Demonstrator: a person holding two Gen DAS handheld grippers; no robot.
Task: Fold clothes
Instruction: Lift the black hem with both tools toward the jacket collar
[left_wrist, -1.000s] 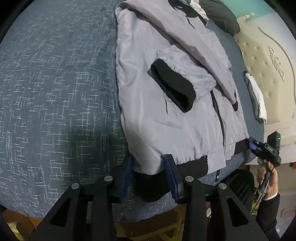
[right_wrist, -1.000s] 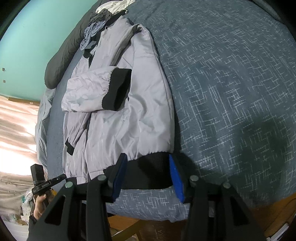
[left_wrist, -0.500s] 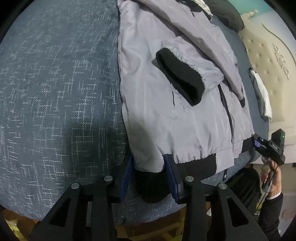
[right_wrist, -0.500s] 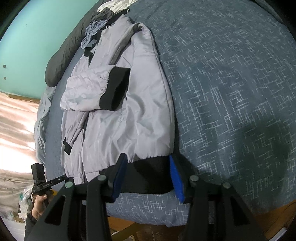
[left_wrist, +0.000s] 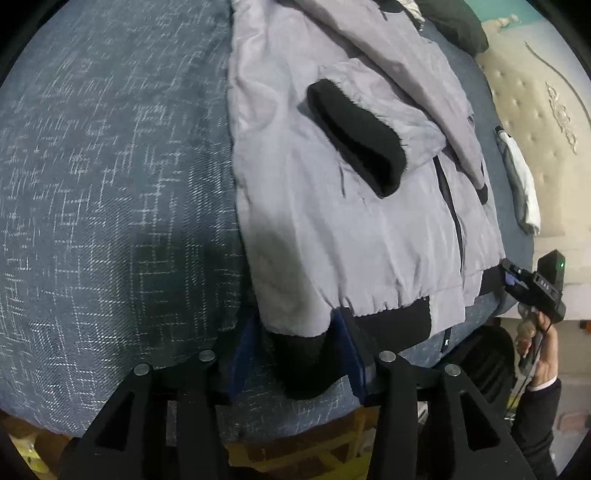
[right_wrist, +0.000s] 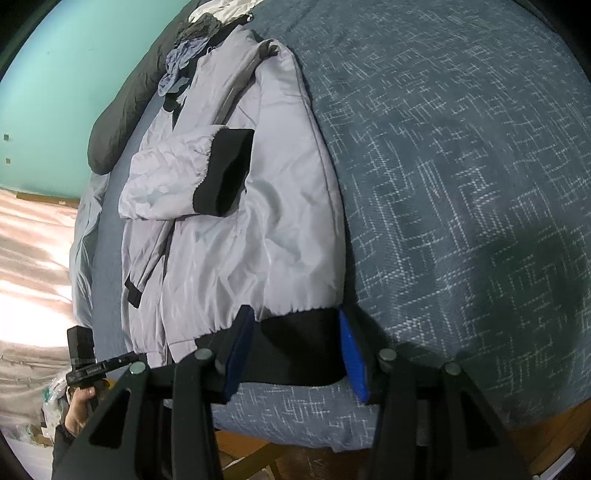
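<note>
From the left wrist camera, a pale grey padded jacket with black ribbed cuffs and hem (left_wrist: 332, 206) lies flat on a dark blue bedspread with a white crosshatch weave (left_wrist: 110, 184), its hem at the near edge of the bed. One sleeve is folded across the chest, its black knitted cuff (left_wrist: 358, 136) lying on the grey front panel beside the dark zip. The left gripper (left_wrist: 297, 350) sits at the hem's left corner, its blue-padded fingers (left_wrist: 351, 354) set on either side of the black hem band with the fabric between them; whether they pinch it I cannot tell. At the far right a hand (left_wrist: 532, 336) holds the right gripper (left_wrist: 511, 275) at the hem's other corner. A cream tufted headboard (left_wrist: 546, 122) stands beyond the bed.

From the right wrist camera, the same jacket (right_wrist: 258, 229) stretches away along the bedspread (right_wrist: 461, 166). The right gripper (right_wrist: 295, 354) stands spread, its blue pads (right_wrist: 352, 354) framing a broad stretch of black hem without visibly squeezing it. The other hand (right_wrist: 79, 410) with the left gripper's body shows at lower left. A turquoise wall (right_wrist: 74, 81) rises behind.
</note>
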